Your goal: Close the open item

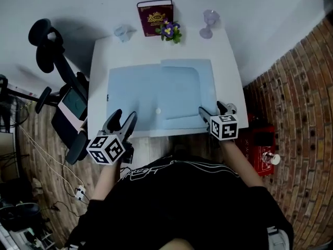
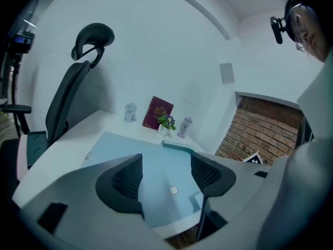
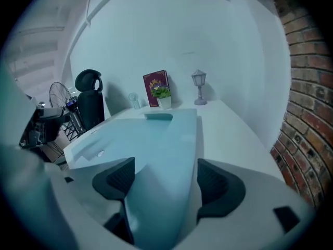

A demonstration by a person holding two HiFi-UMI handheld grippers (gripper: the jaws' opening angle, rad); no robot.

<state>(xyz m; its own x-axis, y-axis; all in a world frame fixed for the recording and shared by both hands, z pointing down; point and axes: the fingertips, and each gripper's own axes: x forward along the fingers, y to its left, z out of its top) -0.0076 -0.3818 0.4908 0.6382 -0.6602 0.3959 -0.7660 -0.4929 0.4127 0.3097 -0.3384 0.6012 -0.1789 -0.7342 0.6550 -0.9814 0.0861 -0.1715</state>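
Concealed areas: in the head view the right gripper (image 1: 212, 109) covers the near right corner of the folder (image 1: 156, 95); the left gripper (image 1: 125, 117) overlaps the near left edge of the table (image 1: 99, 61)
Hard to resolve: a small clear object (image 1: 123, 33) at the table's far edge, left of the book; its type cannot be determined
Folder position: centre of the table, its near side reaching the table's near edge
Folder appearance: light blue, open, lying flat as two panels; the right panel shows a rounded inner outline; a round snap stud (image 1: 158, 111) sits near the middle of the near side
Left gripper jaws: wide apart, nothing gripped; the folder surface lies beyond the gap
Right gripper jaws: wide apart; the folder's near right part shows between the pads, which do not press on it
Markings: the burgundy book (image 1: 155, 15) at the far edge bears a gold emblem, lettering unreadable; the marker cube (image 1: 106, 149) on each gripper carries black-and-white square patterns
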